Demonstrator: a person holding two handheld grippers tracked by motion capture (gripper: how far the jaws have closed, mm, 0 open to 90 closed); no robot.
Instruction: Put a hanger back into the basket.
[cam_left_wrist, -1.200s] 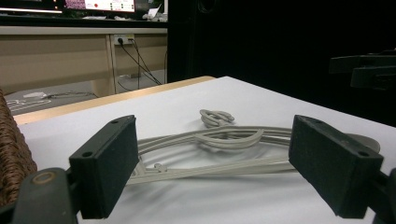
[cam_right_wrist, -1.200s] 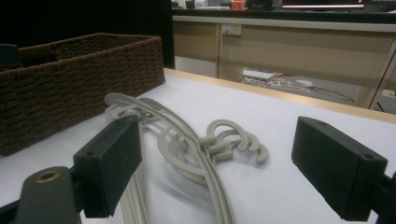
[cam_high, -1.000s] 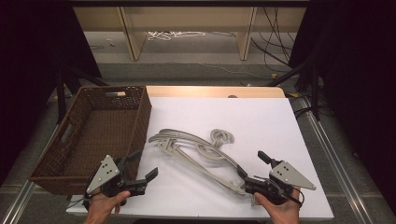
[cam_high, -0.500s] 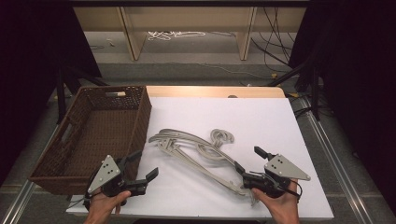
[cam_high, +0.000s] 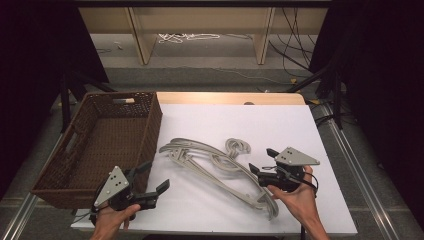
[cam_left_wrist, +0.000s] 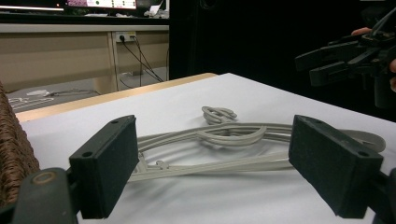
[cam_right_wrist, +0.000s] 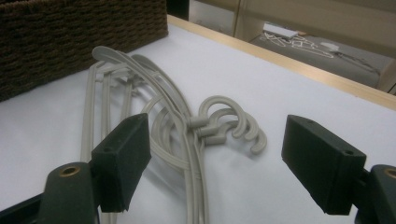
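A stack of grey plastic hangers (cam_high: 200, 170) lies on the white table (cam_high: 280, 125), hooks (cam_high: 239, 147) pointing toward the right. My right gripper (cam_high: 261, 160) hovers just right of the hooks, open. Its jaws have just been closing a little, with nothing pressed between them. In the right gripper view the hangers (cam_right_wrist: 187, 126) and their hooks lie beyond the right gripper (cam_right_wrist: 215, 163). My left gripper (cam_high: 156, 176) is open near the front left edge, aimed at the hangers (cam_left_wrist: 224, 140). The left gripper (cam_left_wrist: 212, 168) holds nothing.
A brown wicker basket (cam_high: 155, 120) stands at the table's left side, close to the hangers' left ends. It also edges the left gripper view as a woven wall (cam_left_wrist: 14, 154). Bare white table lies behind and right of the hangers. Shelving and cables sit beyond the far edge.
My right gripper has moved left and slightly up, toward the hangers' hooks. The left gripper and the hangers have stayed in place.
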